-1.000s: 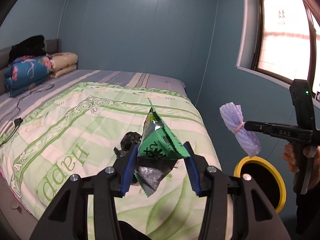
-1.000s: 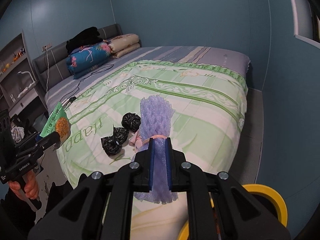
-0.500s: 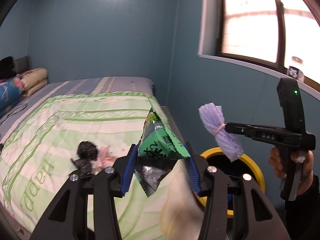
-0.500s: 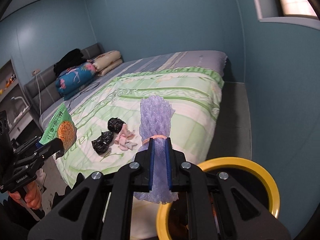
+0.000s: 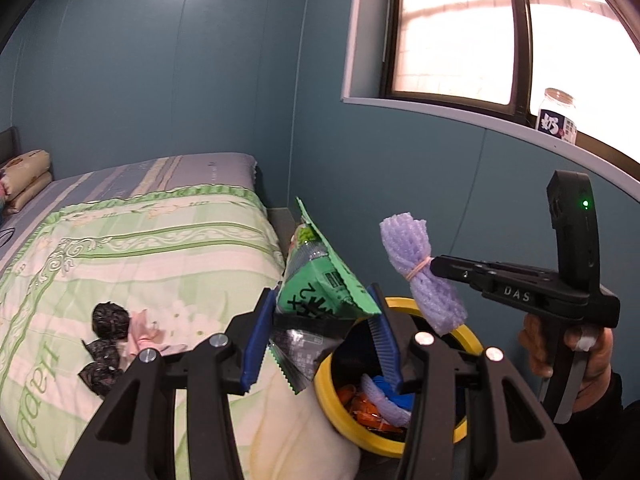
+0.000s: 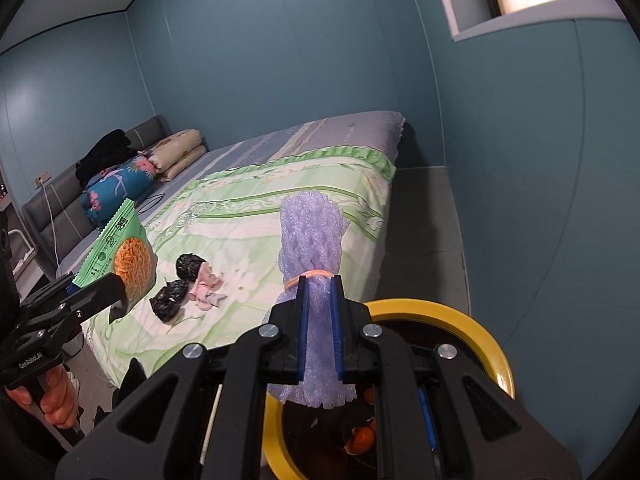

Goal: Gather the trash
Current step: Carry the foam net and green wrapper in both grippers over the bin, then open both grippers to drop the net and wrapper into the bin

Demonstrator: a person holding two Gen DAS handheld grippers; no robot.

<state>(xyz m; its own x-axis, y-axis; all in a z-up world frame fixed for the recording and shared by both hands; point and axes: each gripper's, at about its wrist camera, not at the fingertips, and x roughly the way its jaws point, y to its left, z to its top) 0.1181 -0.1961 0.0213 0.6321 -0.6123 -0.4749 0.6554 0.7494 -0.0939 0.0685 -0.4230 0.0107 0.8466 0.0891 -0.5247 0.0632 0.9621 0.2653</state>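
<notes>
— Fingers first: what does each pair have?

— Blue pads of the left gripper (image 5: 320, 340) sit fairly wide apart and pinch a green snack bag (image 5: 320, 292) between them, its silver zigzag edge hanging below. The right gripper (image 6: 320, 336) has its pads drawn nearly together, clamped on a purple foam net bundle (image 6: 312, 240) just under an orange rubber band.

— Where is the trash relative to the bin?

— Both pieces hang over or beside the yellow-rimmed bin (image 5: 472, 336), which stands on the floor against the bed (image 5: 140, 248). Orange scraps and a blue piece lie inside it. Two black crumpled bags (image 6: 178, 284) and a pink scrap (image 6: 206, 286) lie on the green quilt, well apart from the bin.

— Any writing?

— The right tool's body reads "DAS" in the left wrist view; the left tool's handle carries a small label in the right wrist view, too blurred to read with certainty. The snack bag shows large characters and a barcode, not legible. The quilt bears "Happ" upside down. A jar (image 5: 558, 116) on the windowsill has a dark label with a white Chinese character.
</notes>
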